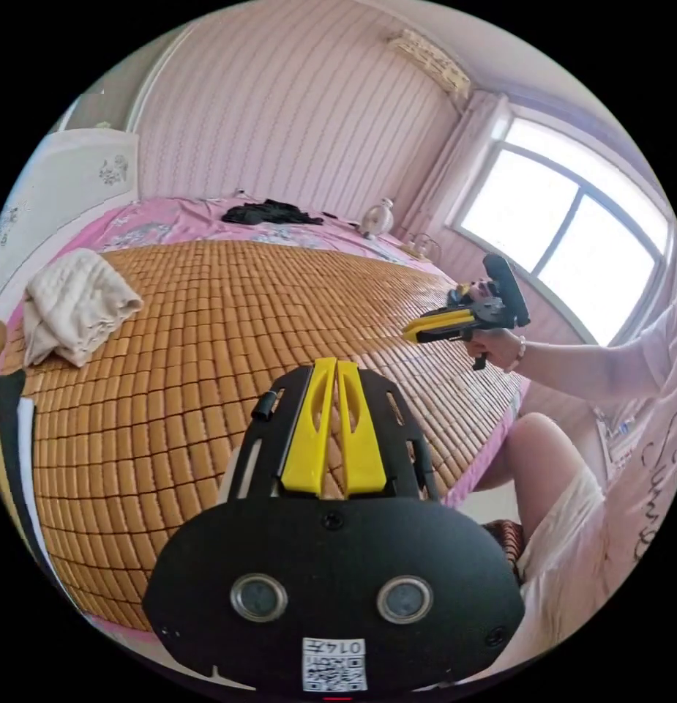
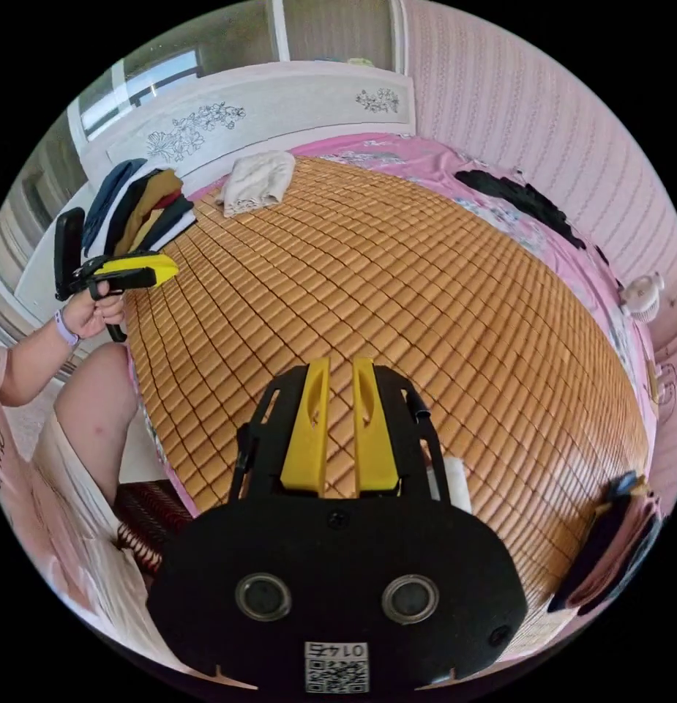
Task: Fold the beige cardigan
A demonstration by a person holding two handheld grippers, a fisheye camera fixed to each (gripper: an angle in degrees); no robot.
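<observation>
The beige cardigan [image 1: 75,304] lies as a folded bundle on the far left part of the bamboo mat [image 1: 228,322], well away from both grippers. The right gripper view has the cardigan [image 2: 257,179] near the headboard. My left gripper [image 1: 336,364] hovers over the mat, its yellow jaws shut on nothing. My right gripper [image 2: 340,364] also hangs over the mat, with only a narrow slit between its jaws and nothing held. A hand holds each gripper over the bed's edge, where the right gripper [image 1: 415,331] and the left gripper [image 2: 166,269] show in the opposite views.
A stack of folded clothes [image 2: 140,209] sits by the white headboard [image 2: 279,102]. A black garment [image 2: 521,198] lies on the pink sheet at the far side. A small fan [image 2: 642,293] and dark items [image 2: 609,542] stand near the mat's edge. The person's leg [image 2: 89,410] is beside the bed.
</observation>
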